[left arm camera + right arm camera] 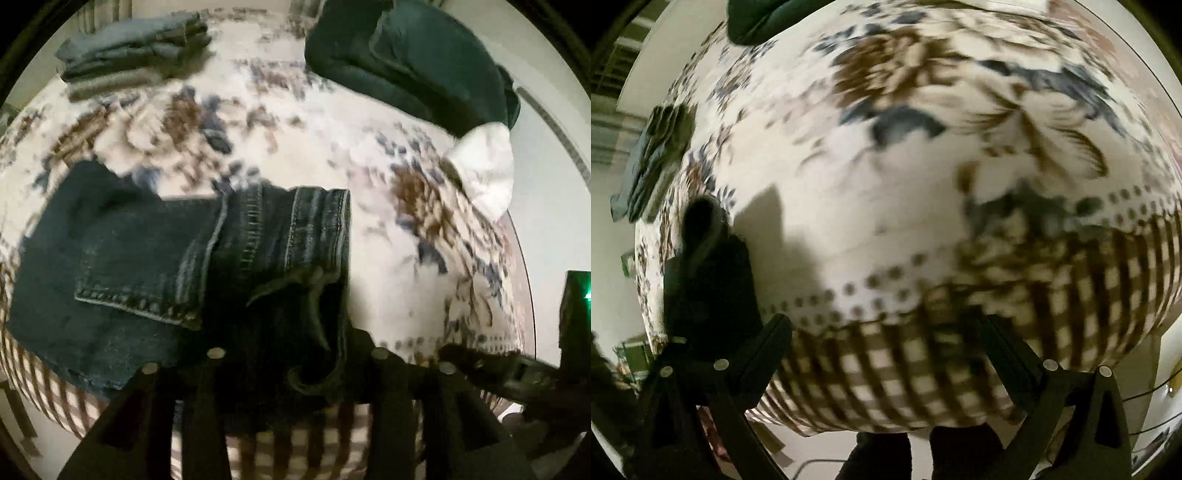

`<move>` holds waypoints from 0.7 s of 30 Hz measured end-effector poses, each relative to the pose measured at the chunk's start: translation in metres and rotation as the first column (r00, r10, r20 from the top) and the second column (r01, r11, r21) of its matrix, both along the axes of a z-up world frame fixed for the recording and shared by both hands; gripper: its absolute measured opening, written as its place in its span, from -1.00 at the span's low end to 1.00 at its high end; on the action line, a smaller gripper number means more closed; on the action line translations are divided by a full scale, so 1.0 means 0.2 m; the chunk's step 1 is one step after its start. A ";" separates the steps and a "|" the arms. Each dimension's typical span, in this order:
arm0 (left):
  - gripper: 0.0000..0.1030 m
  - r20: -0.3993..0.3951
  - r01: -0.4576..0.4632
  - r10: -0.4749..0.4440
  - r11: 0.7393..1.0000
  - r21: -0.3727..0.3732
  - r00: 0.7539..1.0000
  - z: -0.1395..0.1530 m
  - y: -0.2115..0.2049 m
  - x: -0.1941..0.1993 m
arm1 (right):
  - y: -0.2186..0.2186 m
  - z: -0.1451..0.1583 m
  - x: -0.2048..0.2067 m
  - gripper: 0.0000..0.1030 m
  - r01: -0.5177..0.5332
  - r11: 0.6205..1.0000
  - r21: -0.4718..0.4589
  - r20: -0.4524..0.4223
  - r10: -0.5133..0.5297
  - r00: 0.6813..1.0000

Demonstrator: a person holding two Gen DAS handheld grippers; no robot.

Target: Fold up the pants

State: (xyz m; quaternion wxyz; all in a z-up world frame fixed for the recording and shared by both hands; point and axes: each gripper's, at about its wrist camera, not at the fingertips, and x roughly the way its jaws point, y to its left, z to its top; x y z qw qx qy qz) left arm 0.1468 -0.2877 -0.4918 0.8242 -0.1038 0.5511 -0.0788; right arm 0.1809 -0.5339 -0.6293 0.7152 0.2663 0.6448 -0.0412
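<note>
Jeans [155,258] lie part-folded on bedspread [332,129]; left gripper [295,362] pinches denim, right gripper [886,350] gapes empty. Risk: one-sided pull drags layers askew.

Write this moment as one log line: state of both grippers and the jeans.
left gripper: shut on dark jeans | right gripper: open, holds nothing, over floral bedspread | folded clothes stack: far corner

Your left gripper [291,369] is matte black plastic, with wedge-shaped fingers [207,413] each topped by a round silver screw [216,353]. Your right gripper [886,354] matches: black angular fingers [1027,362], triangular cut-outs, silver screws [1050,364].
</note>
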 end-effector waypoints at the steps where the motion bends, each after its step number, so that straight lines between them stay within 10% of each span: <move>1: -0.09 0.000 -0.001 0.001 1.000 -0.017 1.000 0.01 -0.01 -0.01 | -0.04 0.00 -0.01 1.00 0.005 1.000 0.011 0.003 -0.005 1.000; 3: 0.48 -0.013 0.018 -0.018 0.999 -0.051 1.000 0.07 -0.04 -0.01 | -0.09 -0.01 -0.01 1.00 0.018 0.999 0.046 0.006 -0.019 1.000; 5: 0.60 -0.027 0.038 -0.040 0.996 -0.080 0.999 0.13 -0.04 -0.03 | -0.11 -0.01 -0.01 1.00 0.023 0.995 0.092 0.014 -0.025 1.000; 12: 0.63 0.063 -0.126 0.125 0.992 0.020 0.990 0.33 0.51 0.05 | 0.18 -0.11 0.16 1.00 -0.037 0.913 0.406 0.055 0.016 0.998; 18: 0.63 -0.023 -0.262 0.270 0.950 0.171 0.963 0.10 1.06 0.22 | 0.55 -0.24 0.32 0.94 -0.095 0.837 0.539 0.024 0.097 0.995; 19: 0.63 -0.074 -0.269 0.283 0.949 0.163 0.956 0.02 1.13 0.25 | 0.58 -0.25 0.32 0.77 -0.096 0.849 0.520 0.021 0.100 0.995; 20: 0.63 -0.102 -0.274 0.291 0.949 0.158 0.951 -0.03 1.16 0.25 | 0.60 -0.25 0.32 -0.12 -0.114 0.872 0.475 0.030 0.114 0.993; 21: 0.63 -0.136 -0.279 0.299 0.949 0.146 0.945 -0.09 1.19 0.26 | 0.61 -0.27 0.31 -0.56 -0.124 0.895 0.429 0.009 0.133 0.991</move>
